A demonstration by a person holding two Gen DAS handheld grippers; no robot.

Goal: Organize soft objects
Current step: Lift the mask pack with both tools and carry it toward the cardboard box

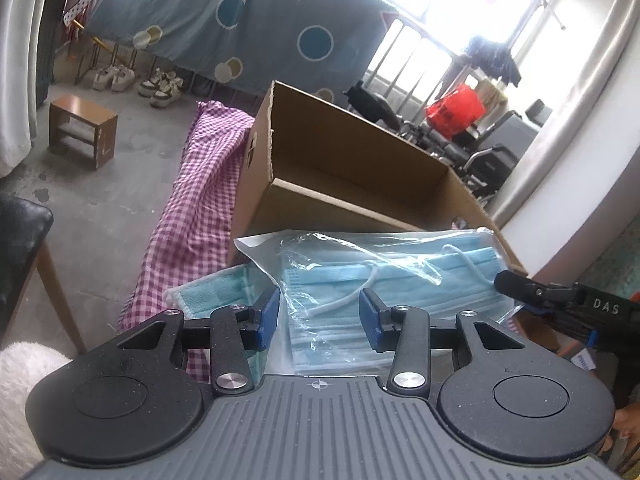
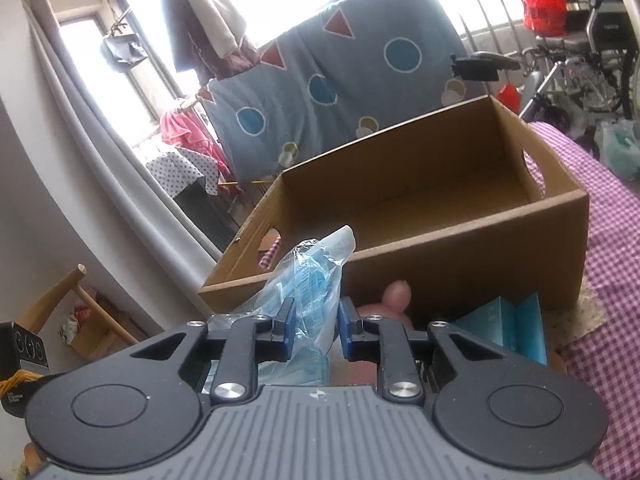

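Observation:
A clear plastic pack of blue face masks (image 1: 384, 280) lies in front of an open cardboard box (image 1: 352, 168) on a purple checked cloth (image 1: 200, 208). My left gripper (image 1: 319, 316) is open, its blue pads on either side of the pack's near end. A folded teal towel (image 1: 216, 292) lies left of the pack. The right gripper's finger (image 1: 520, 286) reaches the pack's right edge. In the right wrist view, my right gripper (image 2: 317, 326) is shut on a corner of the mask pack (image 2: 308, 280), in front of the box (image 2: 440, 216).
A teal item (image 2: 512, 328) lies by the box's near wall. A pink rounded object (image 2: 396, 296) sits behind my right gripper. A wooden stool (image 1: 82, 130), shoes (image 1: 136, 80) and a hanging patterned blanket (image 1: 240, 12) are beyond. A dark chair (image 1: 20, 256) stands left.

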